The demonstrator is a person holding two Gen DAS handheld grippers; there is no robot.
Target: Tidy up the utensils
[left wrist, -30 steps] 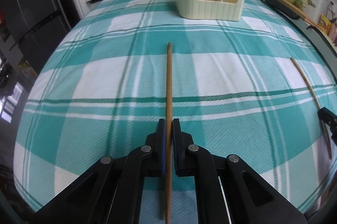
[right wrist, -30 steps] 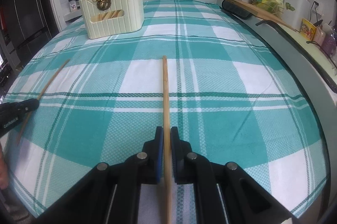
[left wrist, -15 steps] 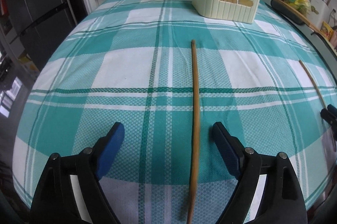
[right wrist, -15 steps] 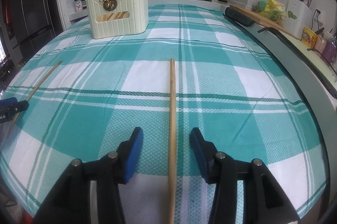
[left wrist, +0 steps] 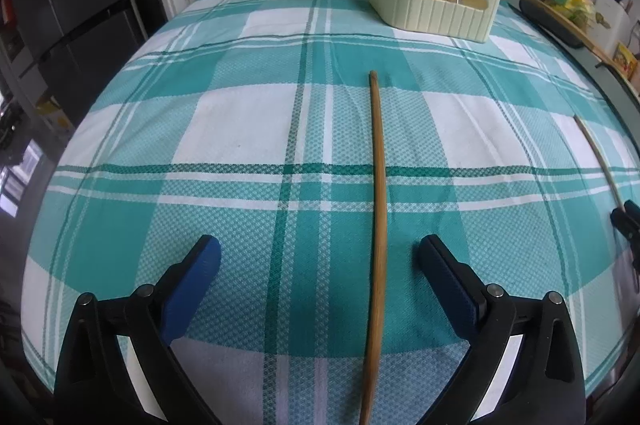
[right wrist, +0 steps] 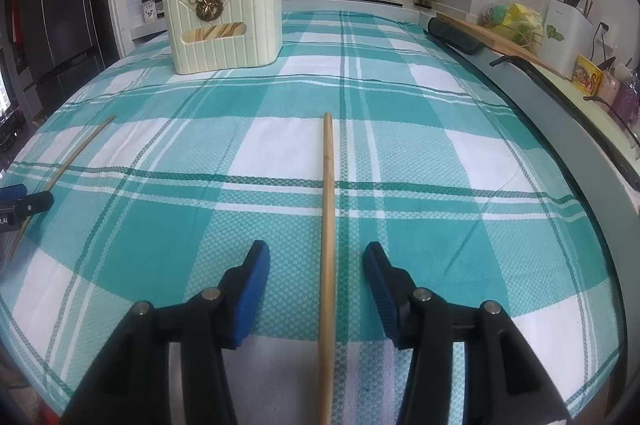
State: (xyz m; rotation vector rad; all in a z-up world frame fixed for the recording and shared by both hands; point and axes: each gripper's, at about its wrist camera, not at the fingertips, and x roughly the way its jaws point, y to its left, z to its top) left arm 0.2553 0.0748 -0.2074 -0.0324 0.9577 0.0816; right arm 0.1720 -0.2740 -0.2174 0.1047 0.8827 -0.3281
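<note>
Blue pads: left hand-held gripper [left wrist: 320, 261] spread very wide, jaws just been opening, pads clear of the stick between them; nothing pinched.
Right side: right hand-held gripper [right wrist: 316, 265] spread about halfway, jaws opened within the last second and holding since; its stick lies between the pads, untouched.
Left chopstick: left chopstick [left wrist: 378, 209] flat on the tabletop [left wrist: 224, 129], running away from camera toward the holder, sits nearer the right pad than the left.
Right chopstick: right chopstick [right wrist: 328, 201] flat on the checked cloth, roughly centred between the pads, tip pointing toward the stove end.
Relation: the two sticks lie well apart, roughly parallel; each shows at the edge of the other view.
Handling guess: thin wood or bamboo, light, stiff, round-ish so likely to roll or pivot in a pinch; low on the cloth, so pads must come right down either side.
Grip point: likely near the close end or a bit forward of it, pinch across the shaft; a mid-shaft grip would swing less.
Far: cream utensil holder [right wrist: 224, 25] upright at the far end of the tabletop, chopsticks already poking out of the top; well apart from both loose sticks.
Beyond: stove with pots, not task-related.
</note>
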